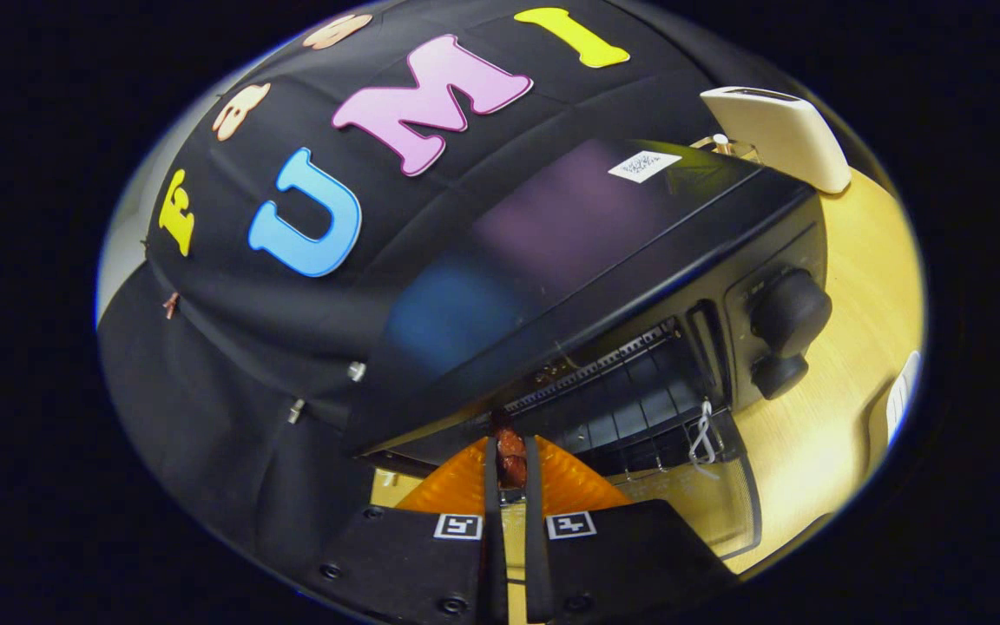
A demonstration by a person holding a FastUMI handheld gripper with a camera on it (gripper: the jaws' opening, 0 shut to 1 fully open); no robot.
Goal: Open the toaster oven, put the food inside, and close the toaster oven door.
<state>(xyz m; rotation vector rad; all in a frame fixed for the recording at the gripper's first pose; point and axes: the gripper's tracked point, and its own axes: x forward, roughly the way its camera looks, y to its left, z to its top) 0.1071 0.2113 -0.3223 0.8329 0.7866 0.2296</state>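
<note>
Toaster oven [604,260] sits tilted in the fisheye view on a pale wooden counter [821,434], its glass door [717,503] already dropped open just right of the jaws [510,469]. The jaws are nearly pressed together and pinch one small reddish-brown piece of food [510,456] between their tips, held right at the mouth of the oven cavity, in front of the wire rack [630,417]. By my reading, the opening step is done and the food is on its way in; releasing it on the rack and shutting the door are left. Counted: one oven, one piece of food, one rack, two dark knobs [791,312] stacked on the oven's right panel, and one cream-coloured device [782,134] beyond its top corner.
</note>
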